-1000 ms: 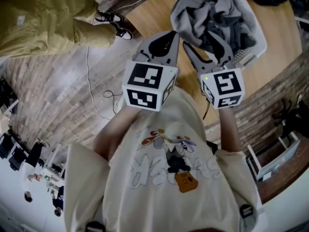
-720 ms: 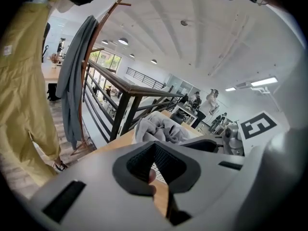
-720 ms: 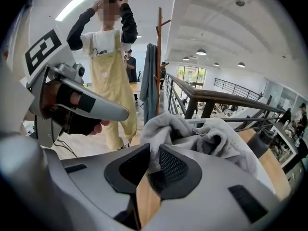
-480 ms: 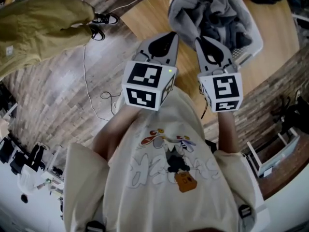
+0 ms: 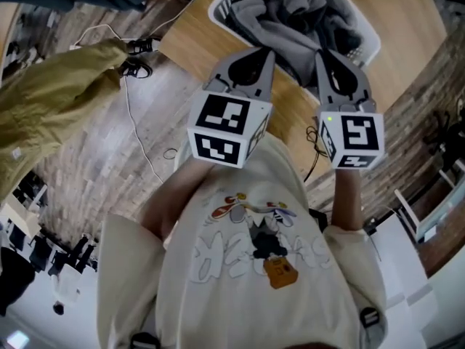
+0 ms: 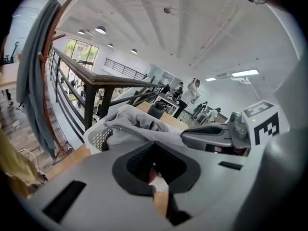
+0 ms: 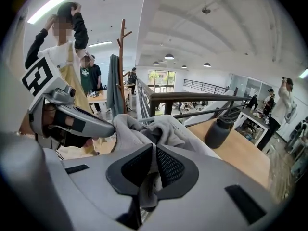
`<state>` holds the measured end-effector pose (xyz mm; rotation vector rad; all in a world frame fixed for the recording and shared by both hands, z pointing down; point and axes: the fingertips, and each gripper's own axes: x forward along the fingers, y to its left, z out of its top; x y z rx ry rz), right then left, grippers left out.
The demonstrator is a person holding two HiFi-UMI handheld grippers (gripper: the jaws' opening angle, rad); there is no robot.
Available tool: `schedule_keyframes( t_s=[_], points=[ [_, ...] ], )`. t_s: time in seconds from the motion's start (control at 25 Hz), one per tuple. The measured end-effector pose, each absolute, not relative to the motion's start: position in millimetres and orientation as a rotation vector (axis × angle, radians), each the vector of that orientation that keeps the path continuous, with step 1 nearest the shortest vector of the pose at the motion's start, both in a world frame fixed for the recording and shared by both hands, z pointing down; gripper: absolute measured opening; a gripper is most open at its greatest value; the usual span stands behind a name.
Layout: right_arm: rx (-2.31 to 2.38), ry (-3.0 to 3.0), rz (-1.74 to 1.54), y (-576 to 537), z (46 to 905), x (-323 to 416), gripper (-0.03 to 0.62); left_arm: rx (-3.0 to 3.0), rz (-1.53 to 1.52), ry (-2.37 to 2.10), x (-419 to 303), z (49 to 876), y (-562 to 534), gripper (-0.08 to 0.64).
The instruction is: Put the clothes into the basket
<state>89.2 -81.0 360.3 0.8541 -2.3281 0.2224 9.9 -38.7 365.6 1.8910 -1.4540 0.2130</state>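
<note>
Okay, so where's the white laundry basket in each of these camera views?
Head view: top centre, basket on the wooden table.
Left gripper view: basket left of centre, mesh wall showing.
Right gripper view: basket rim at centre.
Shared landmark: grey garment heaped in it.

We're up on a mezzanine in a big open-plan office: a dark railing (image 7: 192,97) with a wooden handrail, round ceiling lamps (image 7: 168,57) in a white hall, desks (image 7: 251,113) with people (image 7: 286,99) standing about, a coat stand (image 7: 122,52), wood-plank floor (image 5: 109,158)
</note>
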Motion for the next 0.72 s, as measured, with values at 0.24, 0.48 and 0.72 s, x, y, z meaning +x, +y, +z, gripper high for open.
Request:
schedule_keyframes(
  t_s=[0.24,0.48,0.72],
  points=[
    [0.919,-2.296,0.279,-101,372,115,0.043,1.959,0.254,-1.394,46,360,-74,0.002],
    [0.920,-2.280,0.341,-115,388,115,0.043,1.954,0.294,-1.341,57,376,-97,0.002],
    [0.926,-2.275,0.436,-126,405,115,0.043,1.934,0.332,-1.334,61,391,-117,0.002]
  ],
)
